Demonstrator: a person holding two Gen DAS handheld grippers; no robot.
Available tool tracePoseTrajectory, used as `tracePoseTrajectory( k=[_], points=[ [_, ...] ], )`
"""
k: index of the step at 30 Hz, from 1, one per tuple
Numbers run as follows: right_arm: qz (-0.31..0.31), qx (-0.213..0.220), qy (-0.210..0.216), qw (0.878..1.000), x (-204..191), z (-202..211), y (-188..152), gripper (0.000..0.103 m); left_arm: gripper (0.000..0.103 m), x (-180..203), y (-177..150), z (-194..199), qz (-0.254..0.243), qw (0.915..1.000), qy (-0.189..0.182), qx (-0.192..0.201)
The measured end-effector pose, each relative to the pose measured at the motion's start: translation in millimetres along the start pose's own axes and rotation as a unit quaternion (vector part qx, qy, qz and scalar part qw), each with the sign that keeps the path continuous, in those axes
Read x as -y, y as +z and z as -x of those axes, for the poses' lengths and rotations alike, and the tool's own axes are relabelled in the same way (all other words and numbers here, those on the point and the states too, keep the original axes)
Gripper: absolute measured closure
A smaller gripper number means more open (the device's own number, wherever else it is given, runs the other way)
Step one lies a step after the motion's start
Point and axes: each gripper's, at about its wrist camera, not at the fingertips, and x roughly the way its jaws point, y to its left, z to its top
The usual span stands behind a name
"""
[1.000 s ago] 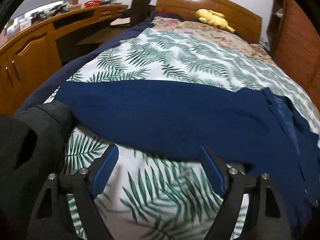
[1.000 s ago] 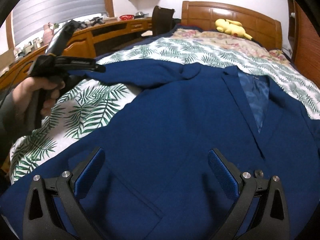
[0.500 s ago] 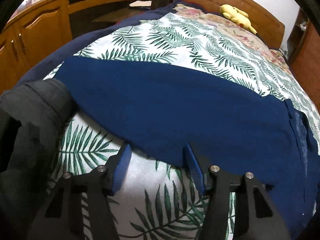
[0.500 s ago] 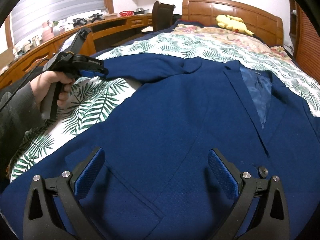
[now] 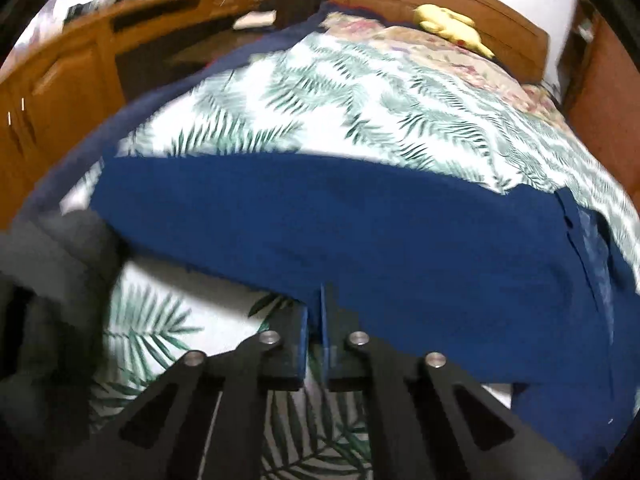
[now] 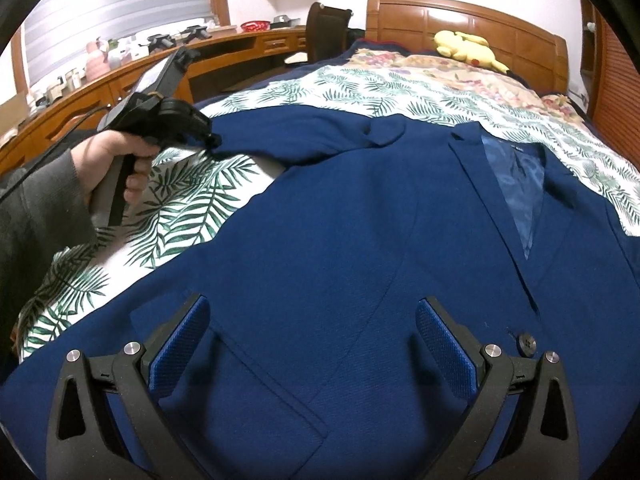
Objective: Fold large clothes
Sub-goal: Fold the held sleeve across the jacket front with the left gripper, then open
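A navy blue suit jacket (image 6: 340,240) lies face up on the bed, its left sleeve (image 5: 280,216) stretched out sideways over the fern-print sheet. My left gripper (image 5: 314,312) is shut on the near edge of that sleeve; it also shows in the right wrist view (image 6: 208,140), held in a hand at the sleeve. My right gripper (image 6: 312,332) is open and empty, low over the jacket's front hem beside a dark button (image 6: 527,343).
The fern-print sheet (image 6: 192,208) covers the bed, with a wooden headboard (image 6: 460,16) and a yellow plush toy (image 6: 468,46) at the far end. A wooden desk (image 6: 120,80) with clutter runs along the left. A dark chair (image 6: 326,28) stands by it.
My left gripper moved in onto the sleeve's edge and closed on it. My right gripper stayed open over the jacket front.
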Motion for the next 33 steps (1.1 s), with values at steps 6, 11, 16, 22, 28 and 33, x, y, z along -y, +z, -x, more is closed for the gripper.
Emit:
tracePoseTrajectory(
  k=[6, 11, 16, 22, 28, 33],
  points=[
    [0.007, -0.007, -0.011, 1.0, -1.0, 20.9, -3.7, 0.0, 0.103, 46.7, 9.8, 68.1, -0.067, 0.9957, -0.021, 0.06],
    [0.014, 0.013, -0.021, 1.0, 14.0, 77.0, -19.5, 0.0, 0.103, 103.5, 0.4, 122.6, -0.125, 0.9861, -0.06, 0.092],
    [-0.006, 0.011, -0.061, 0.998, 62.3, 122.0, -49.6, 0.0, 0.103, 163.2, -24.2, 165.3, -0.172, 0.9738, -0.106, 0.105],
    [-0.037, 0.031, -0.105, 0.993, 115.7, 165.6, -63.5, 0.0, 0.103, 231.6, -60.4, 191.6, -0.221, 0.9609, -0.137, 0.094],
    [-0.068, 0.035, -0.12, 0.99, 148.5, 179.2, -70.8, 0.0, 0.103, 268.4, -88.6, 185.2, -0.253, 0.9567, -0.122, 0.076],
    [-0.075, 0.022, -0.121, 0.99, 151.3, 167.6, -68.5, 0.0, 0.103, 275.8, -101.7, 179.5, -0.261, 0.9574, -0.108, 0.06]
  ],
)
